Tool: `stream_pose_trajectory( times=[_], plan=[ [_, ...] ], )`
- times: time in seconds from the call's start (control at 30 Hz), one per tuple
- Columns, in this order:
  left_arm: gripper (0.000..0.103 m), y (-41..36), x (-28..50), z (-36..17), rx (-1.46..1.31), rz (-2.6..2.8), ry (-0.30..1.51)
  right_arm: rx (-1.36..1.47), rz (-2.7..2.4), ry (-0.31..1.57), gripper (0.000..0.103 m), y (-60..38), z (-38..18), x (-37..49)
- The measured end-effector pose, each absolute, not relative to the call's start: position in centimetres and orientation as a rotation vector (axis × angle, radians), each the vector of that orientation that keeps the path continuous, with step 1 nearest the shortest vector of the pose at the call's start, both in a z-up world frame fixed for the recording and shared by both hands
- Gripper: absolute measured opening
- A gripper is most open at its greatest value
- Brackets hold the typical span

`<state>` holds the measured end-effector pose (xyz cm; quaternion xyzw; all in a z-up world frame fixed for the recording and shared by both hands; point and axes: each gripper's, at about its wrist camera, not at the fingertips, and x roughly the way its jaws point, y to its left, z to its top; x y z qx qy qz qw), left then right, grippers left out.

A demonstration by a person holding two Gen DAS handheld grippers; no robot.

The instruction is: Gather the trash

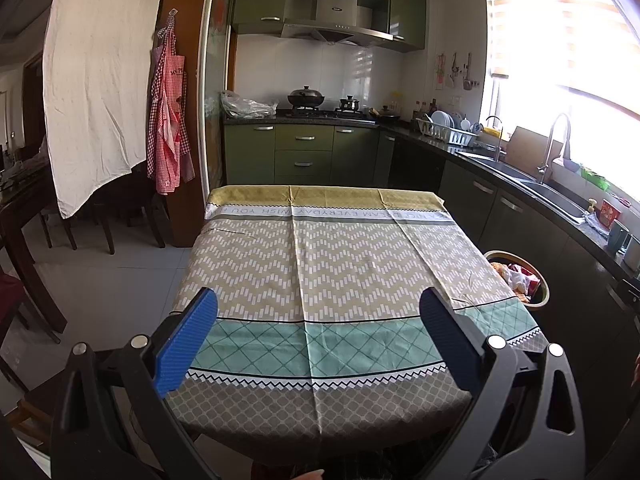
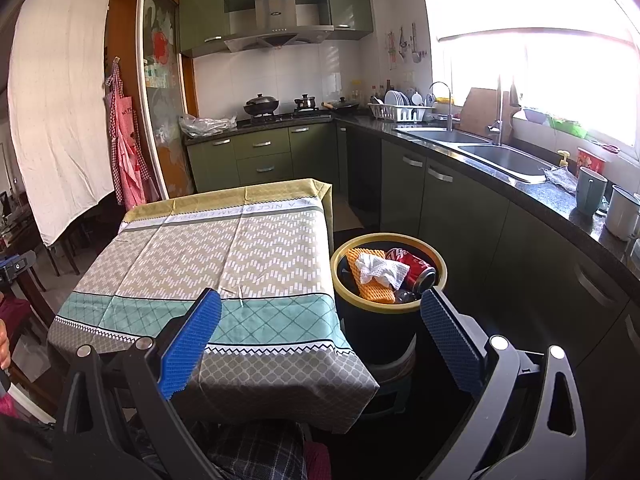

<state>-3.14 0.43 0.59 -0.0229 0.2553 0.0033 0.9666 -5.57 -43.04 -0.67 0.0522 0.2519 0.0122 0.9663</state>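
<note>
Both grippers, left gripper and right gripper, gape empty; trash bin lies right of table, nearer right gripper

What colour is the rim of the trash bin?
Yellow. The trash bin's rim rings a dark body, clearest in the right wrist view.

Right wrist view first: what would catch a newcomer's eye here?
The trash bin beside the table's right edge, holding a red soda can, a crumpled white tissue and an orange wafer-like piece. Next, the patterned tablecloth, with nothing lying on it. Both claws, left and right, are open and hold nothing.
</note>
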Motion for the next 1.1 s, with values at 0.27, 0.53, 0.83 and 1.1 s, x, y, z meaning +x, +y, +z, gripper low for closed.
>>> stream_pose_trajectory(
  times=[0.27,0.53,0.83,1.1],
  plan=[
    [0.096,0.35,-3.13,0.57,-0.045,0.006,0.518,0.105,0.024,0.514,0.098,-43.09,-0.83,-5.55],
    [0.096,0.43,-3.12,0.56,-0.042,0.005,0.516,0.104,0.024,0.516,0.098,-43.07,-0.87,-5.42],
    [0.096,0.38,-3.27,0.67,-0.043,0.001,0.51,0.101,0.028,0.52,0.098,-42.99,-1.17,-5.12],
    [0.096,0.23,-3.12,0.7,-0.032,0.005,0.517,0.097,0.03,0.526,0.098,-42.97,-1.28,-4.88]
  ],
)
